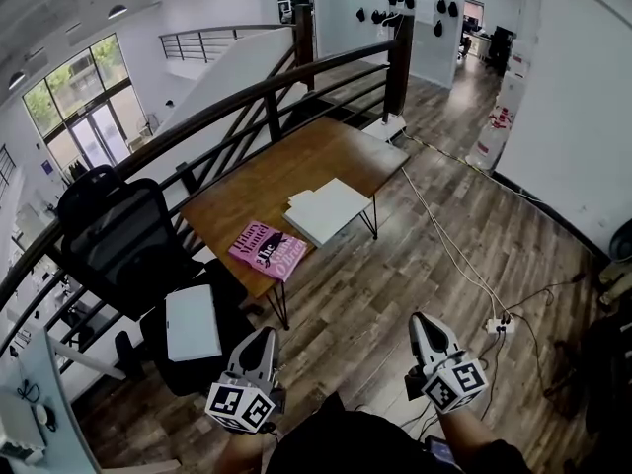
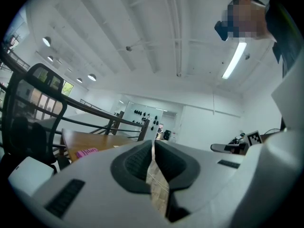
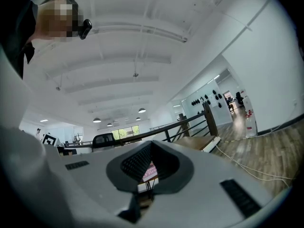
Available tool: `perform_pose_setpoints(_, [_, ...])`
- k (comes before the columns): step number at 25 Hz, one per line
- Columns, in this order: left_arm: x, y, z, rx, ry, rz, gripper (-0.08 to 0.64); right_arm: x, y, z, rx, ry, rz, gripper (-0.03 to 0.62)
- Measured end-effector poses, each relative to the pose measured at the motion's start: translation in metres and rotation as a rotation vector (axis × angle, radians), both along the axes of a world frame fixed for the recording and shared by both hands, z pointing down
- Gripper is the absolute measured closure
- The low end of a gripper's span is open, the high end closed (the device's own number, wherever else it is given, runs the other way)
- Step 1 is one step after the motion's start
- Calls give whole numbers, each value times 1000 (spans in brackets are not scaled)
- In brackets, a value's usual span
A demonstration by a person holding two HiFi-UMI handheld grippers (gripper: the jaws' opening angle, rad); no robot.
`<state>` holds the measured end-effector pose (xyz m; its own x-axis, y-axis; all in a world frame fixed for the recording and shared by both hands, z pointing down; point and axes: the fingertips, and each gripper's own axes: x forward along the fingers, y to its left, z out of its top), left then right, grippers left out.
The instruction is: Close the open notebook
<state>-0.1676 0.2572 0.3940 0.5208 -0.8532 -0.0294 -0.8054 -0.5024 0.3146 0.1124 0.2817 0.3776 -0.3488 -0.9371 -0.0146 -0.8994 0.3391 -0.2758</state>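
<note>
A white notebook [image 1: 327, 210] lies flat on the wooden table [image 1: 286, 171], its pages facing up. A pink book [image 1: 268, 250] rests beside it near the table's front corner. Both grippers hang low in the head view, close to my body and well short of the table. My left gripper [image 1: 265, 336] is shut and empty, and so is my right gripper [image 1: 423, 319]. The left gripper view has the jaws [image 2: 152, 146] pressed together, with the pink book [image 2: 87, 152] far off at the left. In the right gripper view, a strip of the pink book [image 3: 149, 171] shows under the shut gripper [image 3: 151, 148].
A black office chair [image 1: 118, 230] stands left of the table, with a white flat item [image 1: 193, 322] on its seat. A dark railing [image 1: 267, 92] runs behind the table. Cables and a power strip [image 1: 497, 325] lie on the wooden floor at the right.
</note>
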Motion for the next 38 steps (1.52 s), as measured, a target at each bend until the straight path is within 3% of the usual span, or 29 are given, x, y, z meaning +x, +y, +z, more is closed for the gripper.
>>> perform_pose_setpoints(6, [-2,2,-3,17,-11,2,532,-3,-3,-1,11,23,-3,595])
perform_pose_setpoints(8, [-2,4,-3,21,-13,26,493,-10,-6,-1,20,22,-18,582])
perform_pose_setpoints(10, [-4,4,-1,26,-17,46,363,-20,-10,-2,36,16,-34,492])
perform_pose_setpoints(14, [-19,2,-2,38,-19,30,297,-44,-14,-8,61,1,-69,333])
perform_pose_setpoints(20, [-34,-1,1,49,-58,50,259,-63,-18,-6,29,23,-83,205])
perform_pose_setpoints(23, [-34,-1,3,58,-85,81,252,-66,-15,-4,17,62,-75,195])
perform_pose_setpoints(34, [-33,-33,15,7,-37,96,252,-59,-39,2,-10,66,-47,198])
perform_pose_setpoints(38, [-27,-52,13,-4,0,85,252,-53,-63,5,-9,56,-58,241])
